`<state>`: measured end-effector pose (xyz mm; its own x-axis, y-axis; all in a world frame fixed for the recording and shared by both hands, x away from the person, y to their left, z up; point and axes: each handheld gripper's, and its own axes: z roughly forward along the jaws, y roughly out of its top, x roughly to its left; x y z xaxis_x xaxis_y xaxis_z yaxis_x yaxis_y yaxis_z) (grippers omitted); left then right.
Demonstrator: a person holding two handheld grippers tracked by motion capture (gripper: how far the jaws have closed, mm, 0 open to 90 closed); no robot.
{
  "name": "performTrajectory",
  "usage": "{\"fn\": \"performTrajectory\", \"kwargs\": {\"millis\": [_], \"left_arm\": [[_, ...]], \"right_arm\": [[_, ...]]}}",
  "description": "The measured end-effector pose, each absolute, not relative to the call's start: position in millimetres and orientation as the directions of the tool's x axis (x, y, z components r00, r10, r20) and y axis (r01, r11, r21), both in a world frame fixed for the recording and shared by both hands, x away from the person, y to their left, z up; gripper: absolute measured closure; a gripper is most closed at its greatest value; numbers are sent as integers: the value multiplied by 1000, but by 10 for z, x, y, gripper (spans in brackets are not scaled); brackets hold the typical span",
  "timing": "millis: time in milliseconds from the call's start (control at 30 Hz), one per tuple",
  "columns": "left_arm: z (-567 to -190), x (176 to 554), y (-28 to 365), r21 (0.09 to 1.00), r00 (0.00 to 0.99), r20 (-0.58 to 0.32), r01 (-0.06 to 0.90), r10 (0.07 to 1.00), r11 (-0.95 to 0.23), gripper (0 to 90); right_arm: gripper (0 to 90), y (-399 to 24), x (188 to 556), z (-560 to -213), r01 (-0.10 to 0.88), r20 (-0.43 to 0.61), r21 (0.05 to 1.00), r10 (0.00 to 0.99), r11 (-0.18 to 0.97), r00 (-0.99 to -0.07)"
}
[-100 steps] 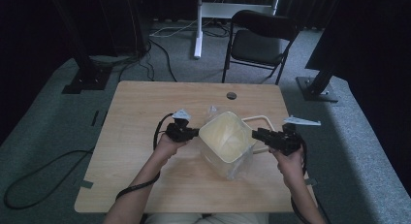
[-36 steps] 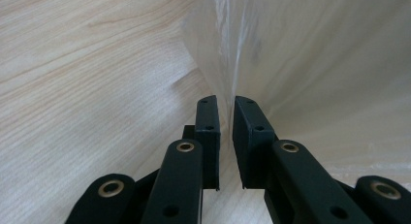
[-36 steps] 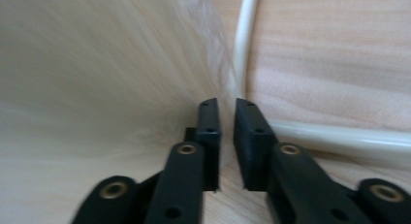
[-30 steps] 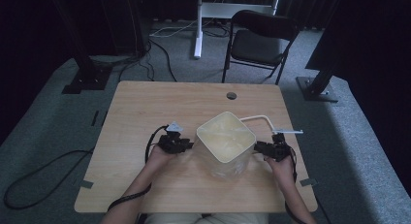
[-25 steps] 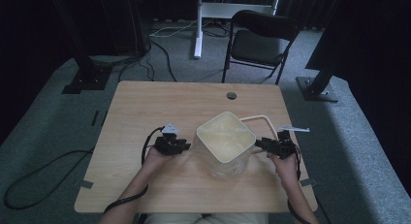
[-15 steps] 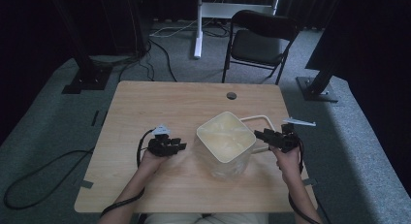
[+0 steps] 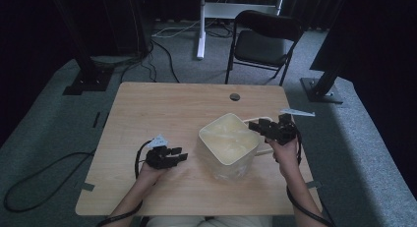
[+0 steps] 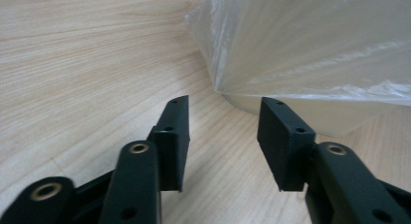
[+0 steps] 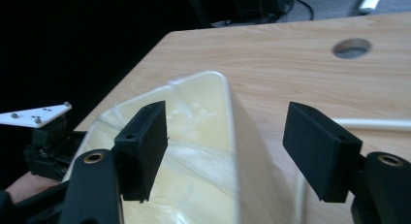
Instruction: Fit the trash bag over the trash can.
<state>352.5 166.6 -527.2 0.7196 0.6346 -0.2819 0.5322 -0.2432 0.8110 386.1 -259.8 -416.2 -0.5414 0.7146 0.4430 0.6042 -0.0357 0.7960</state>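
While the cream bin with its clear liner stands right of centre on the table, the left gripper sits lower left of it, jaws just opened partway, holding nothing. The right gripper, jaws just widened, straddles the bin's right rim without pressing it.

2 black tools, brass-ringed pivots, grey plates, black cables.

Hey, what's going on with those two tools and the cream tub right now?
Left tool open, off the bin, jaws just widening. Right tool open at the bin's rim, nothing gripped. Bag-lined bin upright on the table. Nothing in the way.
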Motion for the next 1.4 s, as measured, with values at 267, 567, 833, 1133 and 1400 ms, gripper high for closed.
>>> {"fn": "performTrajectory", "kwargs": {"millis": [267,567,833,1133,1400], "left_arm": [[-5214,3331,1715,837,730,-215,480,649,-263,510],[-5264,3103,1939,828,692,-188,494,697,-266,295],[-5348,2953,2148,825,658,-171,502,734,-258,105],[-5362,2981,2122,800,655,-155,523,739,-295,80],[-5334,2957,2104,812,630,-85,492,772,-313,2]], "right_arm": [[288,-2352,3917,-4081,591,441,806,665,2,-603],[222,-2167,3927,-4000,578,409,810,607,103,-681],[224,-1902,3991,-3958,557,367,810,583,182,-725],[224,-1705,4093,-3967,567,346,790,594,234,-727],[224,-1568,4197,-4028,606,329,748,642,270,-692]]}}
